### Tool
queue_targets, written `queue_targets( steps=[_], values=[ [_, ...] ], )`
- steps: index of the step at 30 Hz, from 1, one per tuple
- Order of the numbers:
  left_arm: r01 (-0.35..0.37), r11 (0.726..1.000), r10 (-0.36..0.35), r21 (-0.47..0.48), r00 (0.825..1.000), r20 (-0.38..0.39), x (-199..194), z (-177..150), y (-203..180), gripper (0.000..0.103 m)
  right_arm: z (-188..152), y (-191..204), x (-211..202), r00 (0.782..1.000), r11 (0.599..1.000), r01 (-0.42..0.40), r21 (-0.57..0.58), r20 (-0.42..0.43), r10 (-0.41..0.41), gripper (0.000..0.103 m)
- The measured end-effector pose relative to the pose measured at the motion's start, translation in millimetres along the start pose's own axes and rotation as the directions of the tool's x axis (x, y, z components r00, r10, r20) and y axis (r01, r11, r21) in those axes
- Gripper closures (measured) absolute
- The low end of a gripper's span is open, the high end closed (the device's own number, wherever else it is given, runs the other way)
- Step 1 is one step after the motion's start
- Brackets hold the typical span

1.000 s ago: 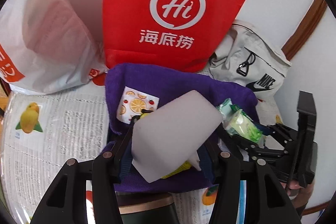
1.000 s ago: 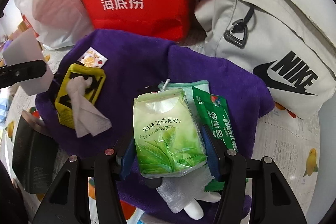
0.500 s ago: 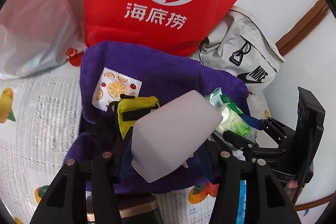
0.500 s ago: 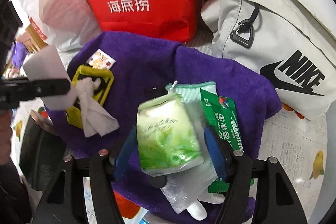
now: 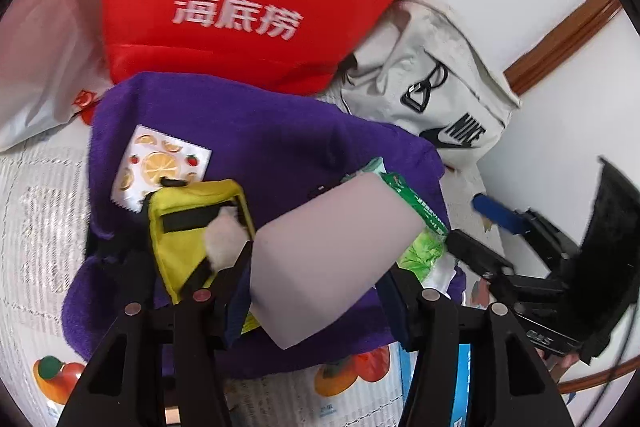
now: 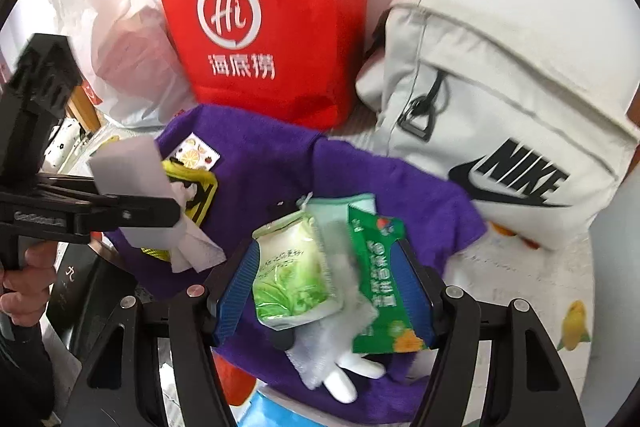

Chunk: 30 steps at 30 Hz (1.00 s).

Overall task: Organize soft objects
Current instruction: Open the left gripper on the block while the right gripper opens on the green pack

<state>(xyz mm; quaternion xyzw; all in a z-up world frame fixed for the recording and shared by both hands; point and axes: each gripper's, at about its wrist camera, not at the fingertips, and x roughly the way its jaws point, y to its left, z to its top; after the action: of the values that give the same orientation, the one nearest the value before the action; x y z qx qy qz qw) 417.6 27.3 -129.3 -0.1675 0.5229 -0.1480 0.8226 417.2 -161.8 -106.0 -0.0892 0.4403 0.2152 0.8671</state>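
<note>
A red Haidilao bag stands at twelve o'clock, a white plastic bag at ten and a grey Nike bag at two, on a fruit-print tablecloth.

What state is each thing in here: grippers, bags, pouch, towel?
Left gripper: shut on white sheet.
Right gripper: open, fingers either side of tissue pack.
Yellow pouch: lying flat, tissue poking out.
Purple towel: spread under the small items.
Red bag: upright.
Nike bag: leaning at the wall.
</note>
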Motion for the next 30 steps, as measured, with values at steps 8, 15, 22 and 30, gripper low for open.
queue_targets(
  steps=[8, 15, 22, 30],
  values=[
    [-0.082, 0.996, 0.084, 0.022, 0.991, -0.103, 38.1, 4.5, -11.7, 0.041, 0.3, -6.0, -18.9, 0.999, 1.0, 0.019, -0.007, 0.046, -0.019, 0.036],
    [-0.17, 0.984, 0.173, 0.049, 0.983, -0.06, 35.1, 7.1, -19.7, 0.021, 0.8, -10.8, -20.1, 0.999, 1.0, 0.007, 0.016, 0.051, -0.008, 0.036],
    [-0.202, 0.977, 0.204, 0.062, 0.978, -0.038, 21.0, 7.1, -17.9, 0.021, 0.4, -9.1, -23.4, 0.998, 1.0, -0.002, 0.018, 0.06, 0.001, 0.036],
    [-0.241, 0.97, 0.241, 0.043, 0.97, 0.002, -9.2, -13.8, -9.3, 0.021, -0.2, -2.8, -28.2, 0.999, 0.999, -0.009, 0.037, 0.042, 0.007, 0.036]
  ],
)
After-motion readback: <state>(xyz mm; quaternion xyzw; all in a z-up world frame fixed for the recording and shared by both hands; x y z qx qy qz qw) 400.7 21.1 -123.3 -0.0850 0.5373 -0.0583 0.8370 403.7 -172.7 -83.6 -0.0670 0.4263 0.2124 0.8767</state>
